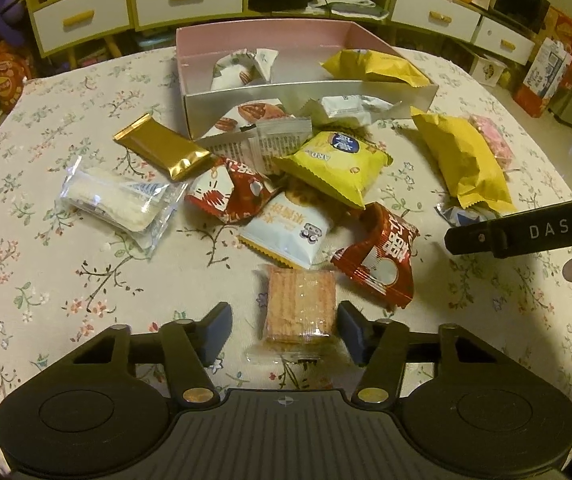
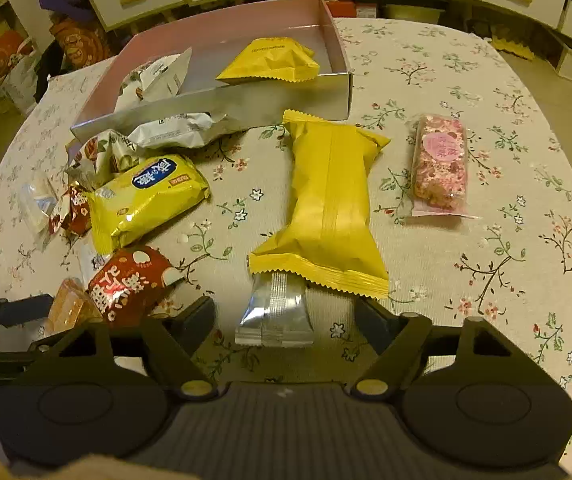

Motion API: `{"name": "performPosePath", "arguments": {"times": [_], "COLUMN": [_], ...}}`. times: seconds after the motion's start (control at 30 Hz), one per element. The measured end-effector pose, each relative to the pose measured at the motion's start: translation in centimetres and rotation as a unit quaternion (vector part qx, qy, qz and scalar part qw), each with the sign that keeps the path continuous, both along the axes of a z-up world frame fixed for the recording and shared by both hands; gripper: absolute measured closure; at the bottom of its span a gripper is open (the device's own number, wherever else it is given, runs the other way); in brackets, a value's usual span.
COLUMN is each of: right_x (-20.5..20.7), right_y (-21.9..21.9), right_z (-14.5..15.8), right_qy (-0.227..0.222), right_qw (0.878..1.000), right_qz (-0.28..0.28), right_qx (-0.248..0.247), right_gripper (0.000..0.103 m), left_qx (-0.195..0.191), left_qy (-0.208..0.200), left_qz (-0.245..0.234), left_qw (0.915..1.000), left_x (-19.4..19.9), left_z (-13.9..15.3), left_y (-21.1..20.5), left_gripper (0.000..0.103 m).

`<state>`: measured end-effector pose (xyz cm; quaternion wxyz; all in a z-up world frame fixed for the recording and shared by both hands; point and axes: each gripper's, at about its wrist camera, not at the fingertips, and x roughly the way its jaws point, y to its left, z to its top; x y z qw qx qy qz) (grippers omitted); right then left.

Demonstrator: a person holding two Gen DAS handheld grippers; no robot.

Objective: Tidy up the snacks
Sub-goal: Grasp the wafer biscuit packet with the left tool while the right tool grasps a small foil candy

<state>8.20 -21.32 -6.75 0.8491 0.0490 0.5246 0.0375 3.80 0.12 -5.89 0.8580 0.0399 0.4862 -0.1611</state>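
The snacks lie loose on a floral tablecloth point(image 1: 46, 280), most of them still outside the pink box point(image 1: 246, 36) at the far side, which so far holds only a white nut-print packet point(image 1: 238, 70) and a yellow packet point(image 1: 374, 66); the sorting is judged to be at an early stage.

The left gripper point(image 1: 286, 332) straddles a clear-wrapped wafer biscuit point(image 1: 300, 308). Its right pad sits just beside the wrapper and its left pad stands apart, so the jaws are unclenched with the biscuit between them, evidently lined up for a pick.

The right gripper point(image 2: 286, 316) brackets a silver foil packet point(image 2: 276, 312) whose far end is tucked under a long yellow packet point(image 2: 328, 204). Its jaws are likewise released, neither pad touching.

To the right lies a pink puffed-rice bar point(image 2: 440, 164).

Legible writing is sparse: "DAS" on the black arm of the right gripper in the left view. A yellow pillow packet point(image 1: 334, 160) shows what may be "ARD", inverted. The red packet point(image 2: 130, 280) carries Chinese characters.
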Motion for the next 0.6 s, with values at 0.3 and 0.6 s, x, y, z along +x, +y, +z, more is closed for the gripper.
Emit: {"name": "performPosePath", "arguments": {"times": [0.3,0.6], "right_x": [-0.08,-0.06], "right_y": [0.10,0.48], "right_z": [0.27,0.53], "right_qy": [0.006,0.004], "right_qw": [1.000,1.000], "right_qz": [0.005,0.016], "right_qx": [0.004,-0.001], "right_gripper": [0.055,0.073], "left_qx": [-0.005,-0.009], "left_qy": [0.005,0.012], "left_qz": [0.001,0.007], "left_qw": [1.0000,0.9999], "left_x": [0.02,0.13], "left_z": [0.22,0.28], "left_y": [-0.02,0.15], "left_gripper": [0.066,0.069]}}
